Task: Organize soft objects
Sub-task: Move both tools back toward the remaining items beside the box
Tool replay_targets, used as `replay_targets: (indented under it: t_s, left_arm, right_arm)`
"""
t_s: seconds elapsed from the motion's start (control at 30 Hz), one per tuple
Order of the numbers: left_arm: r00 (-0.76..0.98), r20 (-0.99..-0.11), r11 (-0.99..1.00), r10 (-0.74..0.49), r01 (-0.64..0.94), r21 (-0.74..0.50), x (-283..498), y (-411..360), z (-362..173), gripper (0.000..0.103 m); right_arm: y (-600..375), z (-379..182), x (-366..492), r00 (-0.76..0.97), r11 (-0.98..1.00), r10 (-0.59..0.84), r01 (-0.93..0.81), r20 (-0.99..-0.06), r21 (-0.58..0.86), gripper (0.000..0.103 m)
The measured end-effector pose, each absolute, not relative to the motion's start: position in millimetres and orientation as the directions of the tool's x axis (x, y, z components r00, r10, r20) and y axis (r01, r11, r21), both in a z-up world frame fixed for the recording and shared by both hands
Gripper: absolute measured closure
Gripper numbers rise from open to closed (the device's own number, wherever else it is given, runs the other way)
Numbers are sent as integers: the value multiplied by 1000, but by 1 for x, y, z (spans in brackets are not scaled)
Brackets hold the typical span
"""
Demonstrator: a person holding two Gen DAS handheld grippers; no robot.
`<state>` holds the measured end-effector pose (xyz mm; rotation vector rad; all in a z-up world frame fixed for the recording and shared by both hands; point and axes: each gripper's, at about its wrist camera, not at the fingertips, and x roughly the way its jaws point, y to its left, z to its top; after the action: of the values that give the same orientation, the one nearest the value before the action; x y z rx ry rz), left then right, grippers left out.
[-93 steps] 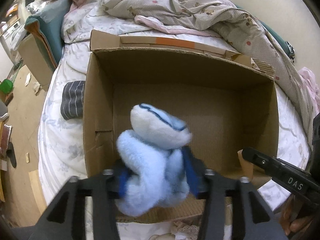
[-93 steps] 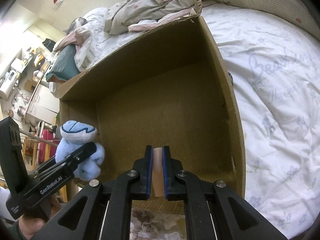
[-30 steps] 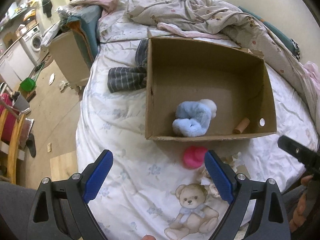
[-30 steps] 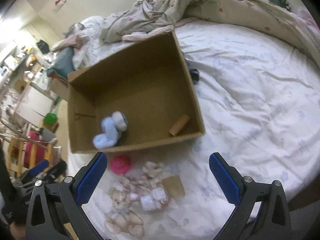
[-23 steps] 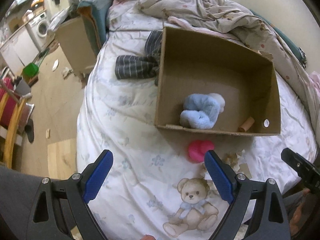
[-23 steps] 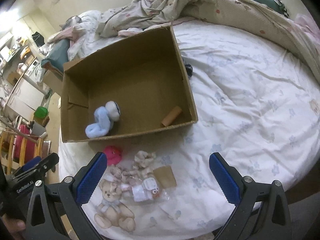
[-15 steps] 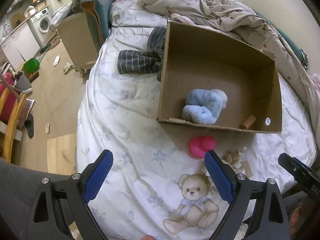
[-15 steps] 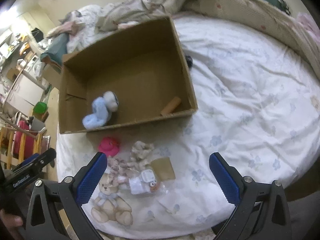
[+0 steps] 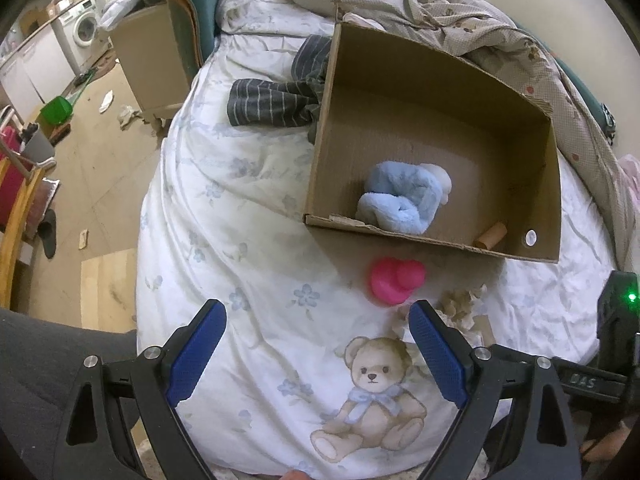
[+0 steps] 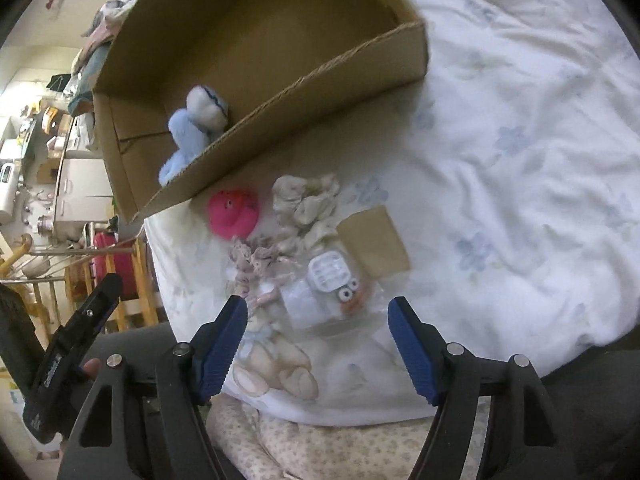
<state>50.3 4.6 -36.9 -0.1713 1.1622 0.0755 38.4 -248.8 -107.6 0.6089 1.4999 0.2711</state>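
An open cardboard box lies on the white bed and holds a light blue plush toy. Just outside its near wall sit a pink plush, a beige crumpled soft thing, a clear packet with a white item and a tan card. My left gripper hangs open above the sheet beside the pink plush, nothing between its fingers. My right gripper hovers low over the clear packet with its jaws closing; the pads do not touch it.
A small cardboard tube lies in the box corner. A striped dark cloth rests left of the box, and a rumpled quilt lies behind it. A teddy bear print marks the sheet. The bed edge drops to the floor at left.
The right gripper has dropped toward the pile of items in front of the box and its jaws have narrowed. The left gripper stays open and has only rolled slightly.
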Motion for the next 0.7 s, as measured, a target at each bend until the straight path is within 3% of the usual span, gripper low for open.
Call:
replay_targets:
  t_s: [0.13,0.33,0.4,0.57,0.7]
  left_arm:
    - [396,-918,984,-30,-149,-97,51,5,-37,11]
    - [385,-922,979,-41,-167,-113,53,11,-41,11]
    - [386,-922,978,-44,-170,-118,54,11,-41,11]
    - [386,-921,980,-45,-161,-115,54,10,-40,11]
    - [383,-923,981,-43,-158,-111,54,9,-41,11]
  right_arm:
    - [-238,-117,43,50,825,525,215,-850,523,26]
    - [-231,-132,46,7,837,510,228,-860,497,46]
    - [-231,-130,46,18,841,505,215,-863,497,67]
    - [-234,-121,41,33,844,513,166,-858,510,98]
    - [-239,-108,33,65,846,513,134,-856,517,101]
